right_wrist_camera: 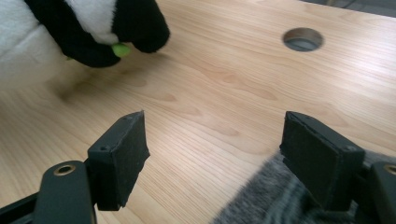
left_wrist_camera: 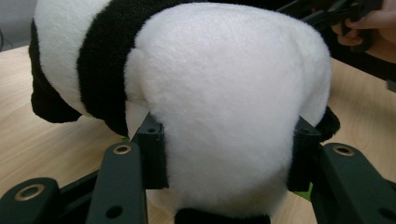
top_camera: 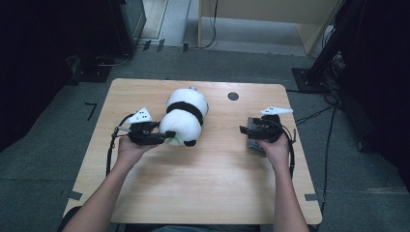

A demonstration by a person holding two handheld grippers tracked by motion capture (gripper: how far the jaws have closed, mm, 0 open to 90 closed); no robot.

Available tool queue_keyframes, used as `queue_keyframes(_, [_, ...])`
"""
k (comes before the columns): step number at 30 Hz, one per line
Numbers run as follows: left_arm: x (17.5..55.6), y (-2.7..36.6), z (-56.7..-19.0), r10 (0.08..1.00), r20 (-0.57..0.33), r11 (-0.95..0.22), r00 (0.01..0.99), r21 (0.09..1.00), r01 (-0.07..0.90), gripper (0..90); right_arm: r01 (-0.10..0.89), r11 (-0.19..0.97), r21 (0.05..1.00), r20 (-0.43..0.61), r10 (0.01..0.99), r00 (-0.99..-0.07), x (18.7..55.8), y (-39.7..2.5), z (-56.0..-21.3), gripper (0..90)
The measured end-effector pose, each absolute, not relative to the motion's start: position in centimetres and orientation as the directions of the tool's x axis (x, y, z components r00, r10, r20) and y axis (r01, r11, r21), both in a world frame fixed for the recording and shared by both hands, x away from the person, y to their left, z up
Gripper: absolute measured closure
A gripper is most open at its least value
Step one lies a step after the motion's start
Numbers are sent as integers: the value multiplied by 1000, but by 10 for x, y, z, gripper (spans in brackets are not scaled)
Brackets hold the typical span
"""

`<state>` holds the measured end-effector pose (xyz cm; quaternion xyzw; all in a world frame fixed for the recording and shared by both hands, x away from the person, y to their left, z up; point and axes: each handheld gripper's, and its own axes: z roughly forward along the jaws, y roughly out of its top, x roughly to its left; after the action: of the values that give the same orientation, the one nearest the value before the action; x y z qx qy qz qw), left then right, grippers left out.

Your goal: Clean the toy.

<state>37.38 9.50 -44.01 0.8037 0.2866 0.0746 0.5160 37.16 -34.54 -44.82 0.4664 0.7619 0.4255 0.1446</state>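
We observe a panda plush lying on its side on the wooden table, slightly left of the table's centre, with its long axis running from about 1 o'clock down to 7 o'clock in the high view. The left gripper sits at the 8 o'clock side of the plush, held in the left hand. In the left gripper view, its two black jaws press into the white rounded end of the plush from both sides, and the fur bulges between the pads, so we record this tool as clamped on the plush. A black band circles the plush body behind the held end. The right gripper lies well apart from the plush, at the 3 o'clock side of the table, in the right hand. In the right gripper view its jaws stand wide apart over bare wood, gripping nothing. A grey cloth lies under the right gripper, touching the underside of one jaw. A round hole sits in the table at 12 o'clock from that gripper.
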Motion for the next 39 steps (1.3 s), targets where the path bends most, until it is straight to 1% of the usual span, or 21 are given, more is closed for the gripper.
queue_keyframes(4, [377,94,-440,540,-184,-300,822,870,392,470,609,194,769,151,871,-468,367,-357,-451,237])
queue_keyframes(10, [384,93,-442,557,-200,-276,806,871,407,465,643,127,755,168,911,-378,361,-378,-463,255])
queue_keyframes(13, [385,93,-444,568,-202,-271,798,870,413,463,676,110,729,206,906,-370,363,-383,-473,267])
queue_keyframes(18, [386,94,-443,576,-197,-271,793,870,413,460,706,102,700,200,922,-330,369,-387,-487,277])
queue_keyframes(23, [386,93,-445,577,-206,-278,790,861,427,452,727,134,674,167,930,-326,376,-381,-501,278])
queue_keyframes(25, [386,91,-445,579,-206,-282,789,857,431,453,726,159,669,127,938,-322,376,-379,-503,310])
queue_keyframes(27, [386,90,-446,580,-209,-279,787,857,432,453,723,199,662,63,946,-318,373,-377,-506,339])
queue_keyframes(30, [385,89,-446,579,-213,-271,787,860,433,454,713,200,672,54,947,-317,371,-376,-510,346])
queue_keyframes(31, [385,89,-445,579,-213,-269,787,861,432,455,715,190,673,60,949,-310,371,-376,-510,360])
queue_keyframes(32, [384,89,-445,579,-210,-270,788,863,428,455,715,185,674,62,951,-304,370,-376,-510,394])
queue_keyframes(34, [384,88,-444,579,-206,-270,789,864,424,455,717,198,669,54,948,-312,370,-373,-508,500])
queue_keyframes(37, [383,88,-444,581,-205,-269,788,865,424,455,727,197,658,62,948,-313,369,-368,-506,633])
queue_keyframes(39, [383,88,-444,584,-208,-266,785,864,427,455,734,197,650,65,948,-311,369,-366,-504,684])
